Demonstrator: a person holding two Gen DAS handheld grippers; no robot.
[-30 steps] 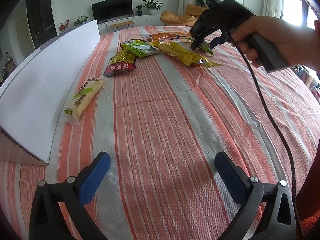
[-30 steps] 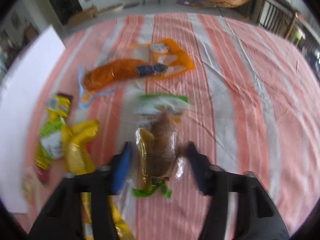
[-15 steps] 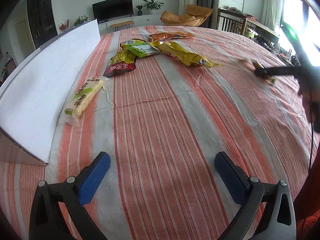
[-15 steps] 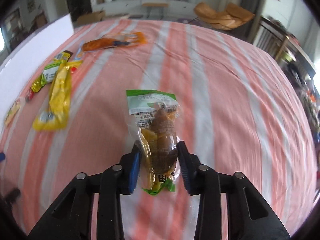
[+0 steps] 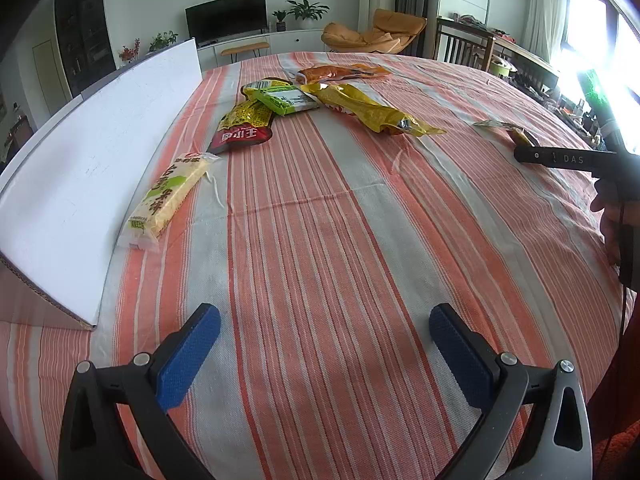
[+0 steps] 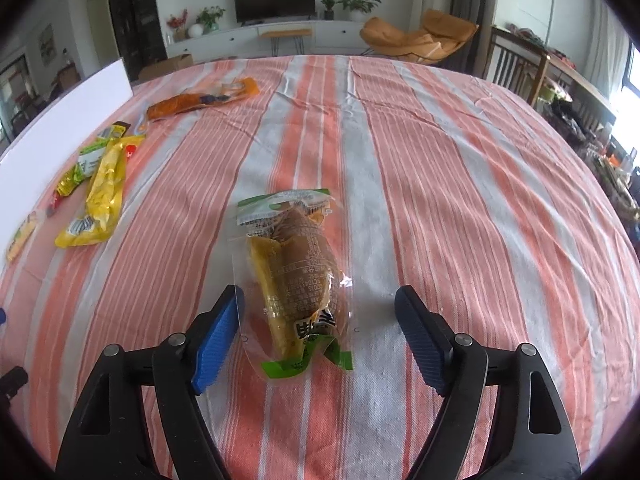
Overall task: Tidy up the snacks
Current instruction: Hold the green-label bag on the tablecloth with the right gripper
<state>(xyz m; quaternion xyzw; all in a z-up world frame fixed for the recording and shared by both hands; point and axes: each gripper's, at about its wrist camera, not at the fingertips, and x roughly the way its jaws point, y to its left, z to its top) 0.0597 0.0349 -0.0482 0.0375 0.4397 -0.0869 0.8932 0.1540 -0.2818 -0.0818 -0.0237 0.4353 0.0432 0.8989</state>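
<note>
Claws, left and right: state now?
Left claw: open, empty, over bare tablecloth.
Right claw: open, straddling the clear-and-green snack packet lying on the cloth, not gripping it.

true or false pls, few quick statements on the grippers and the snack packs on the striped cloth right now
1. The right gripper is open around the clear snack pack. True.
2. That pack hangs in the air. False: it lies on the striped cloth.
3. The left gripper grips a yellow pack. False: it is open, with nothing between its fingers.
4. A white board stands along the cloth's left side. True.
5. The long yellow pack lies on the orange pack. False: they lie apart.
</note>
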